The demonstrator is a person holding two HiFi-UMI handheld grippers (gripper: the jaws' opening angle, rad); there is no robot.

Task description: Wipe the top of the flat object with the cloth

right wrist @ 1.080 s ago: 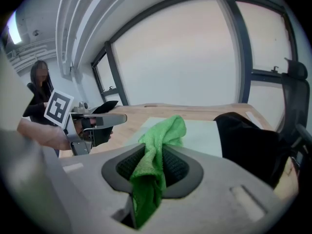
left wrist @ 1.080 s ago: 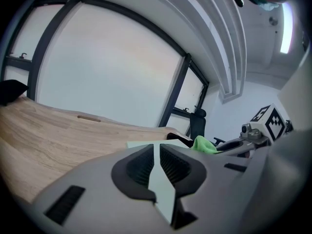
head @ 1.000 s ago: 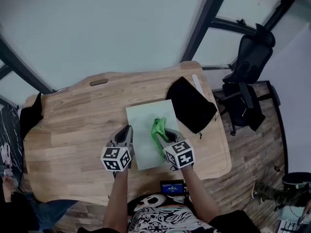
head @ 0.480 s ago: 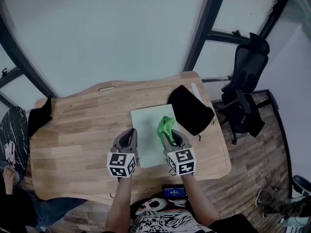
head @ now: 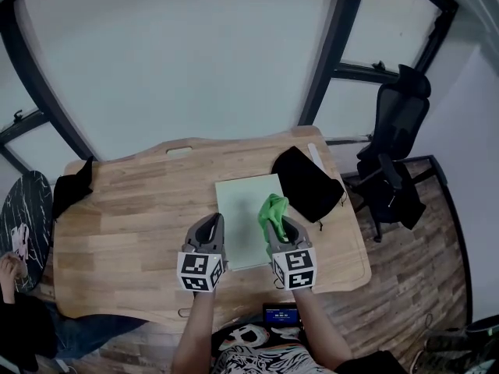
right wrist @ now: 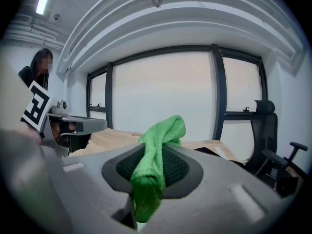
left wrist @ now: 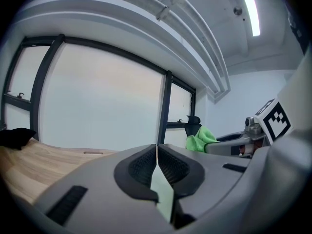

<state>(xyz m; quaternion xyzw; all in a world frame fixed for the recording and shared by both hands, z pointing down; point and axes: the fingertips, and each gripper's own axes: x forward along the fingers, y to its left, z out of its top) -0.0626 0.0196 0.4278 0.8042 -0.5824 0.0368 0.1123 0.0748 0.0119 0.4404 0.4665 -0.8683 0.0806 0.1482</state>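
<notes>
A pale green flat board (head: 243, 209) lies on the wooden table (head: 132, 224). My right gripper (head: 279, 231) (right wrist: 155, 155) is shut on a bright green cloth (head: 273, 206) (right wrist: 163, 130), which bunches up out of the jaws over the board's right part. My left gripper (head: 209, 232) (left wrist: 156, 152) is shut with nothing between its pads, and hangs at the board's left edge. A sliver of the board (left wrist: 164, 195) shows below its closed jaws. From the left gripper view the cloth (left wrist: 200, 139) and the right gripper (left wrist: 234, 143) appear at the right.
A black pouch (head: 306, 179) lies just right of the board, with a white strip (head: 316, 156) behind it. A black cloth (head: 74, 185) hangs at the table's left end. An office chair (head: 398, 146) stands to the right. A small screen (head: 279, 315) sits at the near edge.
The right gripper has carried the cloth from the board's middle toward its right side. The left gripper has stayed at the board's left edge. The head view has tilted up.
</notes>
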